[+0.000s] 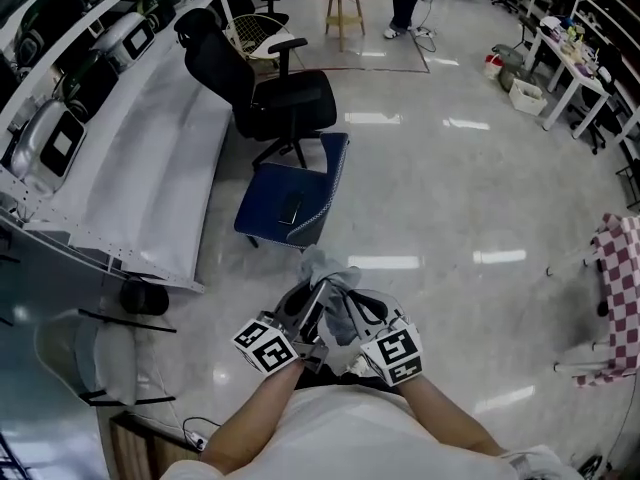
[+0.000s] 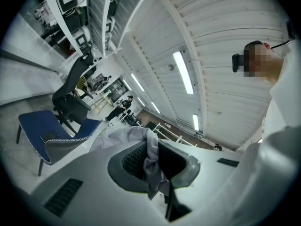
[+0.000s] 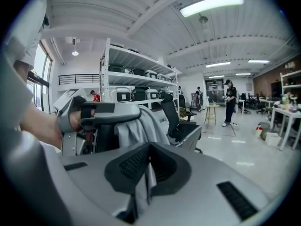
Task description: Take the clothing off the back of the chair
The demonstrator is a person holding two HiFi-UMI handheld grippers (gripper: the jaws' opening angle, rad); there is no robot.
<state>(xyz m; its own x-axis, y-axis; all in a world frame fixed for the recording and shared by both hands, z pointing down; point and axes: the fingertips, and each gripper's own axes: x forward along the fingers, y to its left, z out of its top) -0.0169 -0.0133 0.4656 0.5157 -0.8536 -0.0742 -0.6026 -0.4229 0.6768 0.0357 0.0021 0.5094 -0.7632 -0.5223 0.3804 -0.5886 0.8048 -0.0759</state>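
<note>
The head view takes in both tools together: the left gripper (image 1: 303, 315) and the right gripper (image 1: 352, 313) sit side by side close in front of the person's chest. One crumpled pale grey fabric garment (image 1: 333, 280) is bunched between and above their tips.

Each gripper view settles its own grip. The left gripper's dark ribbed jaws are pinched together on a fold of the garment. The right gripper's jaws are likewise clamped on a hanging strip of it. The right gripper view also catches the left gripper just to its left, with the cloth draped from it.

Two chairs stand ahead of the grippers. The nearer is a blue padded chair with white stitching (image 1: 290, 200), well apart from the garment, with a small dark flat object (image 1: 291, 209) on its seat. Beyond it is a black swivel office chair (image 1: 268, 93). Farther off stand one wooden stool (image 1: 343, 6) and one standing person (image 3: 230, 102). A red-and-white checked cloth (image 1: 622, 288) hangs far to the grippers' right.
</note>
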